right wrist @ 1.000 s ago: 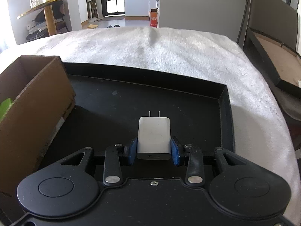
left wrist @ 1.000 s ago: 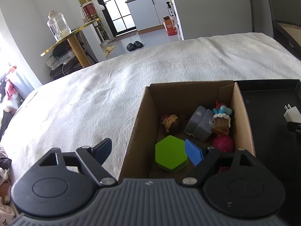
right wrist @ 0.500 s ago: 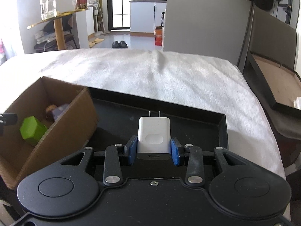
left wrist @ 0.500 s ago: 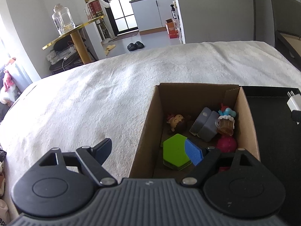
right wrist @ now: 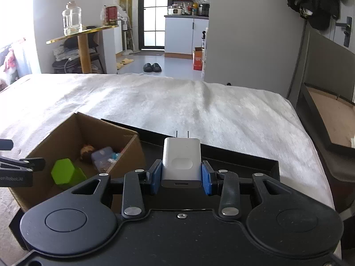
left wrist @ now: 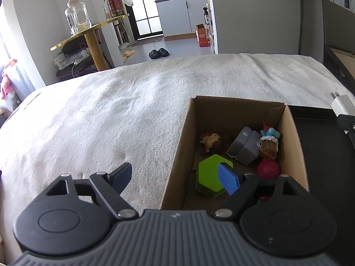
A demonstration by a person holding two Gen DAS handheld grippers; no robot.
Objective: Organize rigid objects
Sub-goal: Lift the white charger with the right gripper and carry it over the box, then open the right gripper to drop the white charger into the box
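Note:
My right gripper [right wrist: 181, 174] is shut on a white plug charger [right wrist: 181, 162], prongs pointing forward, held above the black tray [right wrist: 239, 157]. The charger also shows at the right edge of the left wrist view [left wrist: 342, 105]. My left gripper [left wrist: 175, 175] is open and empty, straddling the left wall of the cardboard box [left wrist: 177, 153]. In the box lie a green hexagon block [left wrist: 209, 175], a grey case [left wrist: 244, 147], a small doll figure [left wrist: 210, 139], a cupcake toy [left wrist: 268, 144] and a red ball [left wrist: 267, 169]. The box also shows in the right wrist view [right wrist: 66, 133].
Box and tray sit side by side on a bed with a white blanket [left wrist: 111, 119]. A gold-topped side table [left wrist: 88, 33] with a glass jar stands beyond the bed. A dark open lid or frame [right wrist: 328, 119] lies off the bed's right side.
My right gripper has lifted the charger up off the tray, and the box has come into its view. My left gripper has risen and drawn back a little, still open.

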